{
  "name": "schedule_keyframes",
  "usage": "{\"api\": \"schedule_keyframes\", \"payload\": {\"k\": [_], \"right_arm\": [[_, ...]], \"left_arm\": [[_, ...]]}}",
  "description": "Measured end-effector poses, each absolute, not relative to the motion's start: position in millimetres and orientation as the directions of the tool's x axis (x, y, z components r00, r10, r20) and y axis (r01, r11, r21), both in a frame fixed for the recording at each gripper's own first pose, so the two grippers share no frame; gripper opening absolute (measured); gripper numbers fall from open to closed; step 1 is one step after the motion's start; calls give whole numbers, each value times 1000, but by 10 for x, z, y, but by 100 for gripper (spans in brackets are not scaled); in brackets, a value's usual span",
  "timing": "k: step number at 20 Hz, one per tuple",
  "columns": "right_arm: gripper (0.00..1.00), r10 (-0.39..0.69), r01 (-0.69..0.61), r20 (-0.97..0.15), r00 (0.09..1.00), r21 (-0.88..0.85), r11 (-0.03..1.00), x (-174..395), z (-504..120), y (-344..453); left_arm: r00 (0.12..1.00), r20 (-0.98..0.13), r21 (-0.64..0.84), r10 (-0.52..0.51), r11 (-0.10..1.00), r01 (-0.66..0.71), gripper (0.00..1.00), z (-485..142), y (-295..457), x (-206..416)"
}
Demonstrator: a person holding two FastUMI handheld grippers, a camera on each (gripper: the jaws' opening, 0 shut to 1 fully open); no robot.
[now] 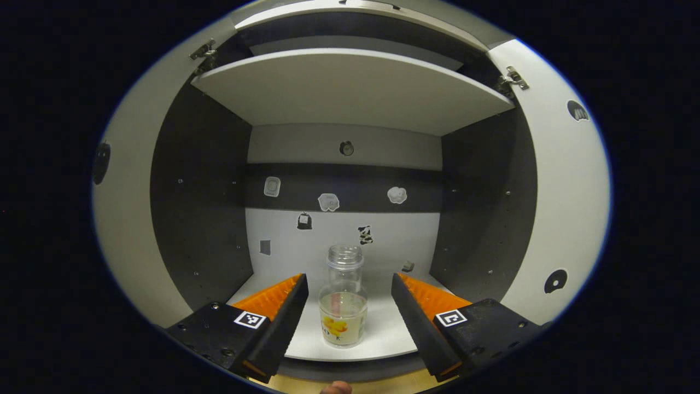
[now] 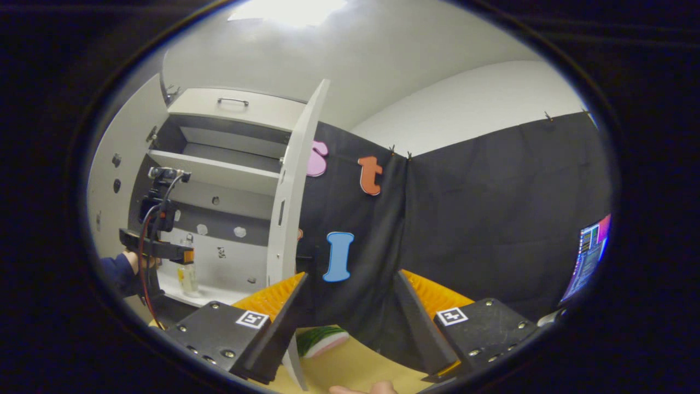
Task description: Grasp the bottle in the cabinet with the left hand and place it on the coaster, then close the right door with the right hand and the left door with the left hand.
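A clear bottle [image 1: 343,306] with pale liquid and a yellow picture stands uncapped on the cabinet's lower shelf [image 1: 383,342]. My left gripper [image 1: 349,282] is open, one finger on each side of the bottle, with gaps to both. In the right gripper view the bottle [image 2: 188,279] sits just below the left gripper [image 2: 183,255], which a hand in a dark sleeve [image 2: 117,273] holds. Both white doors stand open: left door [image 1: 126,219], right door [image 1: 563,208]. My right gripper [image 2: 351,276] is open and empty, beside the right door's edge [image 2: 295,191]. A green and pink round coaster [image 2: 322,339] lies on the wooden table.
An upper shelf [image 1: 350,87] spans the cabinet above the bottle, and stickers dot the back wall. A drawer with a handle [image 2: 232,104] tops the cabinet. A lit screen [image 2: 588,257] stands at the far right. Wooden tabletop [image 2: 350,366] lies under my right gripper.
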State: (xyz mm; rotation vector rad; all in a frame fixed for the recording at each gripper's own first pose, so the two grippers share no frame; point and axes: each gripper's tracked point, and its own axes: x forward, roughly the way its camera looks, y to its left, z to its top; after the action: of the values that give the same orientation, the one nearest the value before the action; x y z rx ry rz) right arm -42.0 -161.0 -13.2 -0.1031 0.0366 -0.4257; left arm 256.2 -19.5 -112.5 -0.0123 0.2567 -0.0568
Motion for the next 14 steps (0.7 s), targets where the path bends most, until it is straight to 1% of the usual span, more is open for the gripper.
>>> {"api": "schedule_keyframes", "payload": {"k": [1,2,3,4,5,7,8,10,12,13,14], "right_arm": [[93,-421,417,-17,907,-108,902,-424,-159,-1635],[96,-424,420,-25,905,-108,901,-418,-189,-1640],[93,-426,420,-36,904,-108,901,-423,-236,-1645],[96,-427,421,-50,903,-108,901,-427,-274,-1643],[93,-429,422,-61,901,-107,900,-427,-316,-1650],[93,-430,422,-80,899,-101,901,-427,-380,-1648],[95,-429,421,-86,899,-98,902,-422,-402,-1650],[96,-433,425,-92,897,-93,900,-419,-427,-1671],[96,-435,429,-91,896,-82,900,-419,-424,-1684],[96,-436,431,-88,895,-77,899,-419,-420,-1691],[94,-435,430,-86,896,-73,900,-421,-415,-1685]], "left_arm": [[963,-265,-22,-55,998,50,96,-1165,-177,2633],[959,-277,-27,-54,998,49,96,-1213,-151,2691],[957,-285,-31,-45,999,38,96,-1246,-119,2764],[955,-293,-35,-37,999,28,96,-1282,-86,2818],[955,-295,-35,-33,999,24,97,-1301,-64,2874],[952,-306,-20,-26,1000,21,97,-1353,-17,2976],[950,-312,-15,-24,1000,20,96,-1364,-10,2991],[939,-342,-13,-34,999,32,96,-1443,-19,3060],[927,-369,-5,-62,998,64,92,-1530,-48,3121],[923,-381,9,-54,998,62,89,-1552,-21,3122],[926,-371,14,-61,997,71,69,-1547,-15,3166]]}}
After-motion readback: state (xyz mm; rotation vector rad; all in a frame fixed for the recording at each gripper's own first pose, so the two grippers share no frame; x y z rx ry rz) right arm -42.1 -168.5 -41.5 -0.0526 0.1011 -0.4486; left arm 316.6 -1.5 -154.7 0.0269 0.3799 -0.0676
